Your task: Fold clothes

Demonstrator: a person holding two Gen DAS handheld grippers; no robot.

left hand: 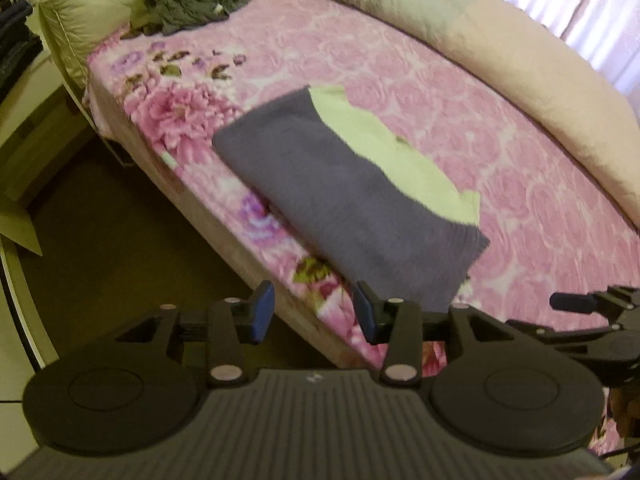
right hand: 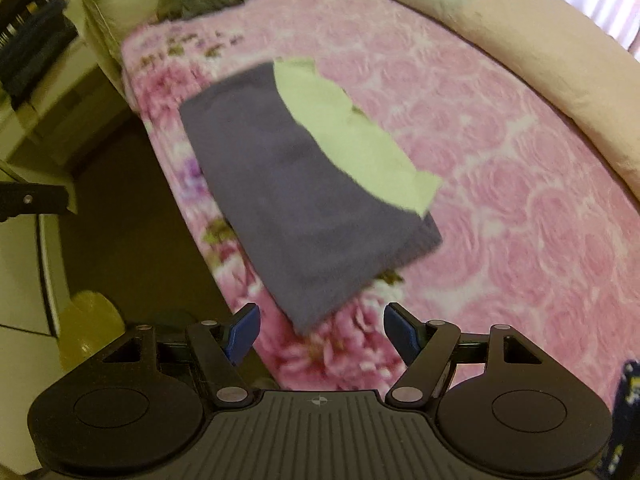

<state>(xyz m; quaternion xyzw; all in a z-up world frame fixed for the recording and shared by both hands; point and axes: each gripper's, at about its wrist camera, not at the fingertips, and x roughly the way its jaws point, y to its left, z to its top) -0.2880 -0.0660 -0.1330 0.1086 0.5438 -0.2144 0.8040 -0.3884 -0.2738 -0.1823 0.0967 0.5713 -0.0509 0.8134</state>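
My left gripper point(left hand: 314, 312) hung with jaws apart and empty at the bed's point(left hand: 520, 184) near edge, closest to the folded grey garment point(left hand: 348, 208), whose long axis ran diagonally away up-left. My right gripper point(right hand: 320, 332) gaped wider, empty too.

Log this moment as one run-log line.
left gripper: open, empty | right gripper: open, empty | grey garment: folded on bed | crumpled pile: unfolded

Matt grey cloth garment point(left hand: 344, 200) lies on plush, embossed pink blanket point(left hand: 460, 128).
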